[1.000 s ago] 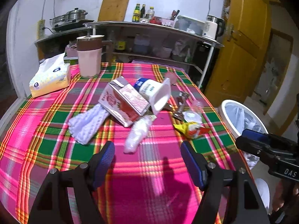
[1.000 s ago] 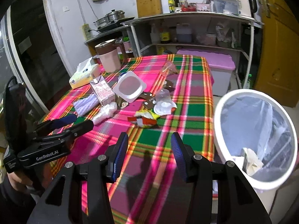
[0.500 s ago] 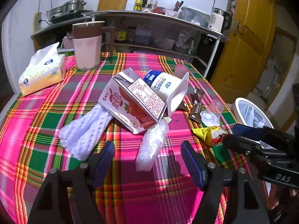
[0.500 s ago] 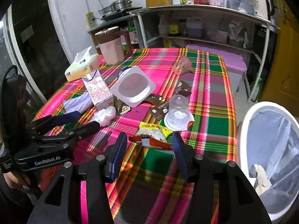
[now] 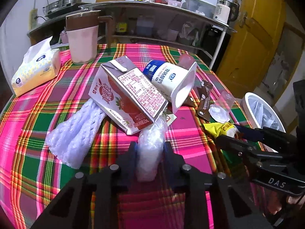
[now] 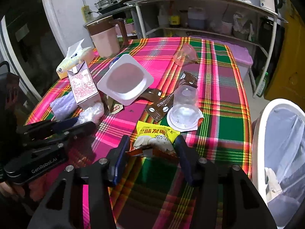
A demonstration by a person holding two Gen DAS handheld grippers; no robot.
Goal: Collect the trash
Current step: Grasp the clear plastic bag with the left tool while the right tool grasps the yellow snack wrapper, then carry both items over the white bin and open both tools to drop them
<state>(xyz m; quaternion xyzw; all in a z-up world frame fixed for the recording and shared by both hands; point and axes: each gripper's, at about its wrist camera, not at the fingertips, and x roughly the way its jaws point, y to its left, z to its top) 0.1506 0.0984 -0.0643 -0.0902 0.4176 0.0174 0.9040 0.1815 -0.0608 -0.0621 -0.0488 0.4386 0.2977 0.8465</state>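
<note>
While the left tongs have just been closing, their two blue pads now pinch the near end of a crumpled clear plastic bag, which lies on the plaid tablecloth and runs straight ahead from the tips toward a strawberry milk carton lying on its side. Just left of those tongs sits a white foam net sleeve; beyond the carton a tipped yogurt tub shows its open mouth. The right tongs stand spread, with a yellow snack wrapper lying between the pads; the pads are just beside its edges and I cannot tell whether either touches it. Ahead of the right tips an upturned clear plastic cup rests beside brown coffee sachets. Off to the right of the right tongs, past the table edge, stands the white lined bin
</note>
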